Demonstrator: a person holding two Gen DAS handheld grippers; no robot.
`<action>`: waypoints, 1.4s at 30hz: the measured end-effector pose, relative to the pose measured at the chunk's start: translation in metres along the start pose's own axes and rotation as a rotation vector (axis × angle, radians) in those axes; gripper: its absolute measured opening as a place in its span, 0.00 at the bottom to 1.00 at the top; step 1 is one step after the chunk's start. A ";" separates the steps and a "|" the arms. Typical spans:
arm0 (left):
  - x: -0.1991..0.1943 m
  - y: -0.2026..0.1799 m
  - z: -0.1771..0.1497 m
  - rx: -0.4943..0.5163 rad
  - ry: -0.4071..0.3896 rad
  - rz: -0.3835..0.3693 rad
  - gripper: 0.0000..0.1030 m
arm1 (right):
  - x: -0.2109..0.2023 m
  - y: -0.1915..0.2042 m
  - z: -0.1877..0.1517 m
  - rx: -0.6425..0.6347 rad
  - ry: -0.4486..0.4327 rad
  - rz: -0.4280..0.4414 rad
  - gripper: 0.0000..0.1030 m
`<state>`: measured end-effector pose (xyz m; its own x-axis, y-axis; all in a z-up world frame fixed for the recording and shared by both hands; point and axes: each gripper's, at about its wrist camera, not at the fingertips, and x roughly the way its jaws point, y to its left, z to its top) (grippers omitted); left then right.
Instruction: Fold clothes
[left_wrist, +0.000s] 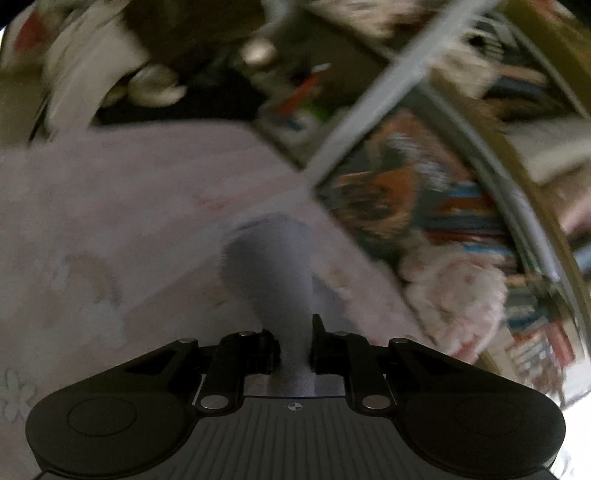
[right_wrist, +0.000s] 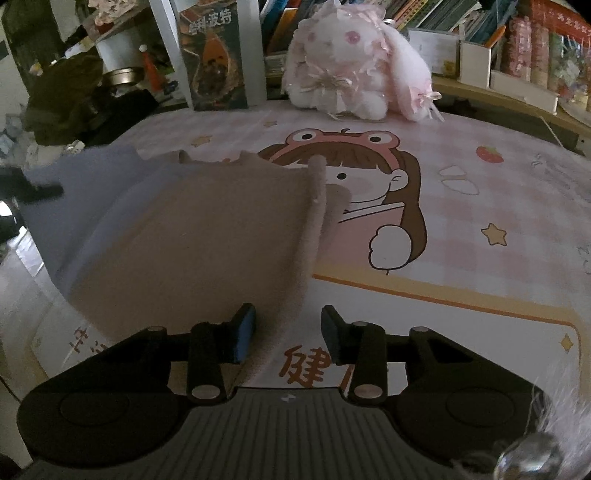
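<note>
Right claw (right_wrist: 288, 334) hung with its jaws apart beside the brown cloth's (right_wrist: 207, 236) near corner, while the left claw (left_wrist: 294, 349) pinched the far grey-blue (left_wrist: 271, 273) end, so the cloth stretched leftward above the pink bench (right_wrist: 461, 229).

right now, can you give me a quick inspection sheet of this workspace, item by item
Surface: pink checked cartoon mat, a girl in a frog hat printed on it.
Job's things: cloth, beige face with a lavender face showing at its left, partly lifted off the mat.
Clutter: white and pink plush bunny at the mat's far edge.
Grippers: left gripper shut on the cloth's lavender part, view blurred; right gripper open, the cloth's edge hanging between its fingers.
Cables: nothing seen.
Surroundings: books on shelves behind, upright book box.
</note>
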<state>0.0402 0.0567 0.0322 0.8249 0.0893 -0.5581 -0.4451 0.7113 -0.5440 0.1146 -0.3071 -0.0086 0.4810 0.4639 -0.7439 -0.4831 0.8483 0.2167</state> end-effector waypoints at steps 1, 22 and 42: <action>-0.006 -0.015 -0.002 0.047 -0.015 -0.014 0.14 | 0.000 -0.002 0.000 0.000 0.000 0.008 0.36; -0.024 -0.162 -0.179 1.050 0.304 -0.080 0.61 | -0.018 -0.048 0.012 0.209 0.033 0.256 0.56; -0.009 -0.101 -0.147 0.934 0.188 -0.017 0.61 | 0.033 -0.033 0.049 0.466 0.053 0.365 0.49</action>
<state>0.0262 -0.1188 0.0002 0.7231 0.0181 -0.6905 0.0917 0.9883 0.1221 0.1827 -0.3070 -0.0093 0.3013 0.7438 -0.5967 -0.2324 0.6642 0.7105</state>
